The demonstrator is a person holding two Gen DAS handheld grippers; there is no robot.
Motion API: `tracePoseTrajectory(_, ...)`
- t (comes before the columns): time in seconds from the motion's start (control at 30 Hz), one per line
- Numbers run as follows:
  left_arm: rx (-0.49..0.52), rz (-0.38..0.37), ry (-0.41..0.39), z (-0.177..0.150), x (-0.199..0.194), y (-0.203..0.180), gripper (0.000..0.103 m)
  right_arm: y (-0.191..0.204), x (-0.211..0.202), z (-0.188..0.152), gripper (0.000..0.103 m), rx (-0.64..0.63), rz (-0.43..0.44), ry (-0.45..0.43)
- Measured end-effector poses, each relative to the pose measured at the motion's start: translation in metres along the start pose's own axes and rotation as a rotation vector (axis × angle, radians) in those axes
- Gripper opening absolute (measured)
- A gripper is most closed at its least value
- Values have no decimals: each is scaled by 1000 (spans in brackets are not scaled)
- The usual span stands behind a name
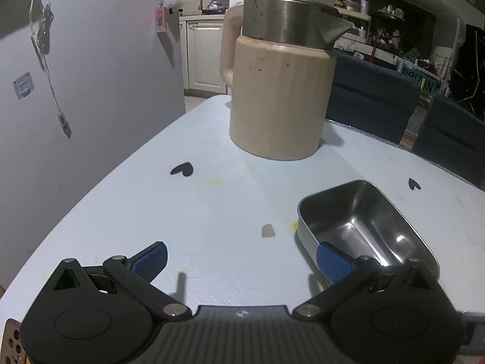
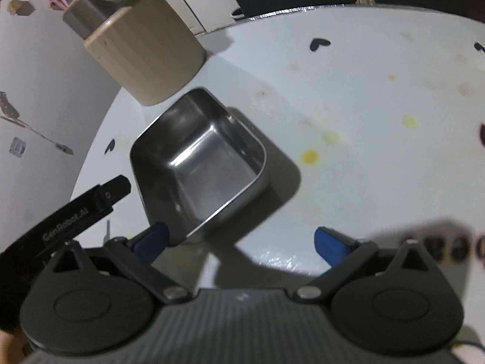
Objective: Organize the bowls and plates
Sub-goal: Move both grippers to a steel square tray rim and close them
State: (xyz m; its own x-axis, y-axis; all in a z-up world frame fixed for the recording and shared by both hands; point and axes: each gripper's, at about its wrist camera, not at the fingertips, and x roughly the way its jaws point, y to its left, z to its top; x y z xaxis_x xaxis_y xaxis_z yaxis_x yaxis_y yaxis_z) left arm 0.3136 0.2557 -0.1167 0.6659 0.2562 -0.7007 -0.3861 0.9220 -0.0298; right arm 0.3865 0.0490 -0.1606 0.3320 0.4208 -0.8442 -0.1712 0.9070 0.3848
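Observation:
A rectangular steel bowl (image 1: pixel 363 227) sits empty on the pale blue table (image 1: pixel 182 212). My left gripper (image 1: pixel 242 262) is open and empty; its right fingertip (image 1: pixel 332 262) is at the bowl's near-left corner. In the right wrist view the same bowl (image 2: pixel 200 160) lies ahead and to the left. My right gripper (image 2: pixel 242 241) is open and empty, its left fingertip (image 2: pixel 153 239) close to the bowl's near corner. The left gripper's black finger (image 2: pixel 91 203) shows at the bowl's left side.
A beige kettle with a steel top (image 1: pixel 279 91) stands behind the bowl, also in the right wrist view (image 2: pixel 142 48). A grey wall (image 1: pixel 91 75) runs along the table's left edge. Dark chairs (image 1: pixel 379 100) stand beyond the far edge. Black heart stickers (image 1: pixel 182 170) and yellow stains (image 2: pixel 310 156) mark the tabletop.

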Motion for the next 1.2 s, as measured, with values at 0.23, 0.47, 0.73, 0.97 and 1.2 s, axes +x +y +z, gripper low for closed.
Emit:
tracePoseTrajectory(0.23,35,-14,9,-1,-2,-5,103,-20,-11,12,103,-26,-79,-10)
tracePoseTrajectory(0.47,-120,-16,-26,4,-6,14,103,-35,-14,10,102,145,60,-90)
tracePoseTrajectory(0.73,-97,-37,-19,4,-4,12,103,-3,11,0,103,41,4,-73)
tracePoseTrajectory(0.97,-45,-25,-9,2,-2,4,103,4,15,4,103,-91,-109,17)
tracePoseTrajectory(1.2,-7,-43,45,0,0,4,103,-20,13,19,92,-85,-135,32)
